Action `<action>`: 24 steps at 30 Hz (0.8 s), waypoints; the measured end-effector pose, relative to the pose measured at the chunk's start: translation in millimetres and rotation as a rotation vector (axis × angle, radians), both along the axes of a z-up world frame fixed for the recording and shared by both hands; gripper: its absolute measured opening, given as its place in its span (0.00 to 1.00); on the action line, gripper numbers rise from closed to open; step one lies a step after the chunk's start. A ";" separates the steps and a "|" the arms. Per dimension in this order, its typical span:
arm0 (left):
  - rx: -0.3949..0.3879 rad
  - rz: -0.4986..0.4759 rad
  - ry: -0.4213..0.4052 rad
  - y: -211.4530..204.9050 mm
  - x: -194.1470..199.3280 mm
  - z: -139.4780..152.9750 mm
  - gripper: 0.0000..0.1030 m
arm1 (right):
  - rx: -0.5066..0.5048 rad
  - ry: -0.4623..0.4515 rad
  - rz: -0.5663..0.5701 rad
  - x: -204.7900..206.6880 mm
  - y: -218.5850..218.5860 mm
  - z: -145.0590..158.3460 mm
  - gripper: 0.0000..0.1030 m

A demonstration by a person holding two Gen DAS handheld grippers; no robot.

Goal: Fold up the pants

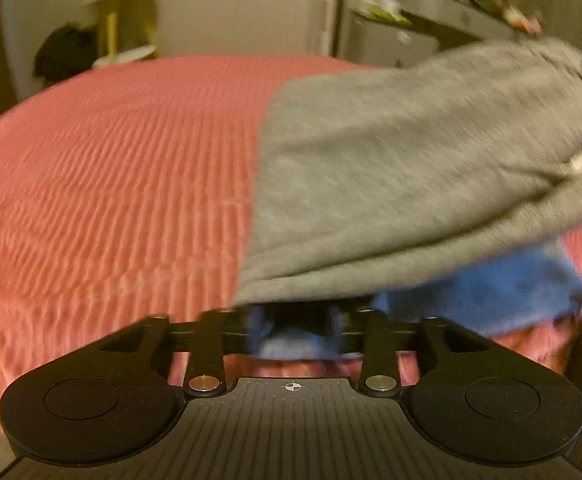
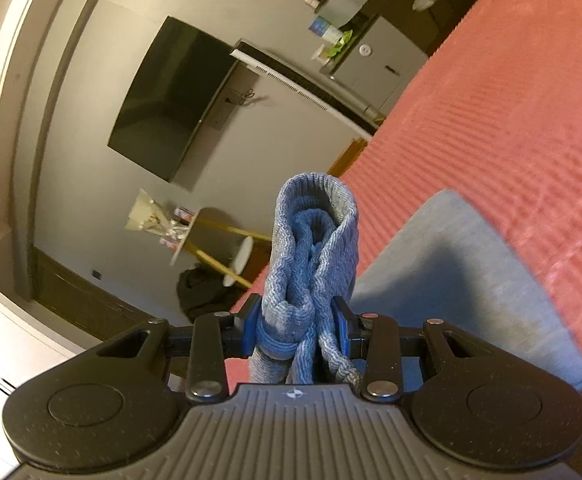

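Closest to my left camera sits the left gripper (image 1: 293, 320), its black linkage filling the lower frame and its fingers drawn in on bunched grey fabric, with blue showing between and beyond them. Largest in both views is the pink ribbed bedspread (image 1: 111, 184), which covers the bed across the whole middle ground. On it, and partly lifted off it, I see the grey pants (image 1: 391, 168): from the left wrist they rise from my left gripper and stretch away to the upper right, with their underside near the gripper raised clear of the bedspread and a small white tag (image 1: 581, 162) at their right edge; this frame is motion-blurred, so finer detail cannot be told. A blue patch (image 1: 491, 292) lies under that raised fabric; I cannot tell what it is. From the right wrist, a flat grey panel of the pants (image 2: 463, 280) lies on the bedspread (image 2: 511, 140), to the right of the gripper. My right gripper (image 2: 297, 326) has its blue pads (image 2: 341, 330) pinching the ribbed waistband (image 2: 311, 248), which stands folded above them. Beyond the bed hang a dark wall television (image 2: 171, 96) and, smaller, a round side table (image 2: 211, 240).
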State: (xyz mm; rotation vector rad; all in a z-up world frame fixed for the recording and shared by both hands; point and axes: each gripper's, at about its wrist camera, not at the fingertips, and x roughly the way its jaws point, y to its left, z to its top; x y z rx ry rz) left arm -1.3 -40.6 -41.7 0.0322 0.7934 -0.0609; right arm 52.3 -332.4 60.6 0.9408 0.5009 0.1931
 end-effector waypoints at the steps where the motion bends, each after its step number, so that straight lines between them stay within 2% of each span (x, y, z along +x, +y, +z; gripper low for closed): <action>1: 0.056 -0.004 0.003 -8.2 0.4 -1.7 0.42 | 0.001 0.004 0.003 -0.3 -1.1 -2.9 0.35; 3: 0.092 -0.003 0.034 -13.9 4.6 -5.0 0.42 | 0.002 0.017 0.003 0.4 -2.8 -7.4 0.35; 6: 0.043 0.033 0.041 -8.1 9.0 -4.8 0.37 | -0.042 0.037 0.005 2.3 -3.6 -11.0 0.35; 9: 0.002 0.080 0.042 3.3 10.6 -3.0 0.14 | -0.112 0.044 -0.006 3.4 -0.2 -11.0 0.34; 10: -0.012 0.090 0.044 6.3 11.2 -2.9 0.10 | -0.122 0.047 -0.009 4.0 -0.9 -12.2 0.34; 18: -0.102 0.093 -0.005 14.2 4.7 8.0 0.04 | -0.141 0.071 -0.040 3.7 -7.9 -20.8 0.34; 24: -0.100 0.084 -0.011 16.9 4.6 6.3 0.04 | -0.158 0.089 -0.053 3.8 -13.4 -29.2 0.34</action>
